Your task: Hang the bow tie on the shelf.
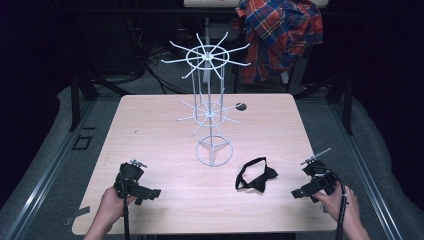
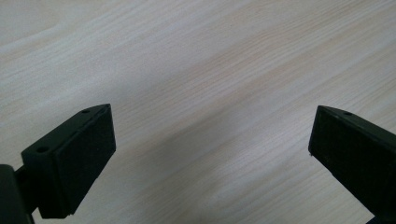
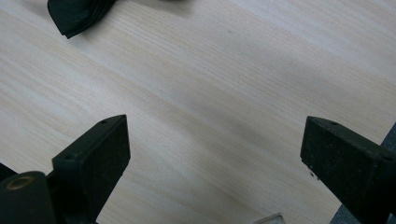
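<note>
A black bow tie (image 1: 256, 176) with its neck band looped lies on the wooden table (image 1: 165, 140), right of centre near the front; one end of the bow tie (image 3: 77, 14) shows at the top left of the right gripper view. A white wire rack (image 1: 210, 107) with spoke hooks on two tiers stands upright behind it. My right gripper (image 1: 299, 193) rests at the table's front right, jaws open over bare wood (image 3: 215, 140). At the front left my left gripper (image 1: 150, 194) is held low, jaws wide open with nothing between them (image 2: 210, 144).
A plaid shirt (image 1: 280, 35) hangs over something beyond the table's far edge. A small dark hole (image 1: 241, 106) sits in the tabletop right of the rack. Grey floor and metal rails flank the table on both sides.
</note>
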A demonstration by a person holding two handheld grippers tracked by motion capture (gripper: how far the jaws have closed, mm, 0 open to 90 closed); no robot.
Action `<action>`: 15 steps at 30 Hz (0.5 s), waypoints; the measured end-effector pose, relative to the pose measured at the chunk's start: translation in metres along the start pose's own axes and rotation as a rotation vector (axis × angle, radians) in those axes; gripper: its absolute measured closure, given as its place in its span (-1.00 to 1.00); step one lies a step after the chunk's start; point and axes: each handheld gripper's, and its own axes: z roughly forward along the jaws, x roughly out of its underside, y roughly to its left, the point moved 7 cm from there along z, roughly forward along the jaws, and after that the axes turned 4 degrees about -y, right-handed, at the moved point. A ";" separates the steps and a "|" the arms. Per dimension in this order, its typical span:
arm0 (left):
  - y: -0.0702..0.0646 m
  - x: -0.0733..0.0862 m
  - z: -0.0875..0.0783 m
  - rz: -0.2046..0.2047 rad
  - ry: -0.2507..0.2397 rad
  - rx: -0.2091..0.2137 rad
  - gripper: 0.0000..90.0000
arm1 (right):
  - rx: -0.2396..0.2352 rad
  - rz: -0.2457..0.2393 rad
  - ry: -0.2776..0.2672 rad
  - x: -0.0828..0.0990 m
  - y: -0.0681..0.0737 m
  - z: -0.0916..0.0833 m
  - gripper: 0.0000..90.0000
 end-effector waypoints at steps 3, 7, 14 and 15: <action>0.000 0.000 0.000 -0.001 0.000 -0.001 -0.98 | 0.004 -0.042 0.041 0.001 -0.001 -0.001 -0.83; 0.000 0.001 -0.001 -0.001 -0.002 -0.002 -0.98 | -0.010 -0.036 0.017 -0.002 0.003 -0.003 -0.84; -0.001 -0.001 0.000 0.005 0.000 0.003 -0.99 | -0.056 -0.040 0.021 -0.004 0.016 0.000 -0.87; -0.001 0.000 0.000 0.009 0.004 0.003 -0.99 | -0.038 -0.059 0.030 -0.004 0.015 -0.001 -0.87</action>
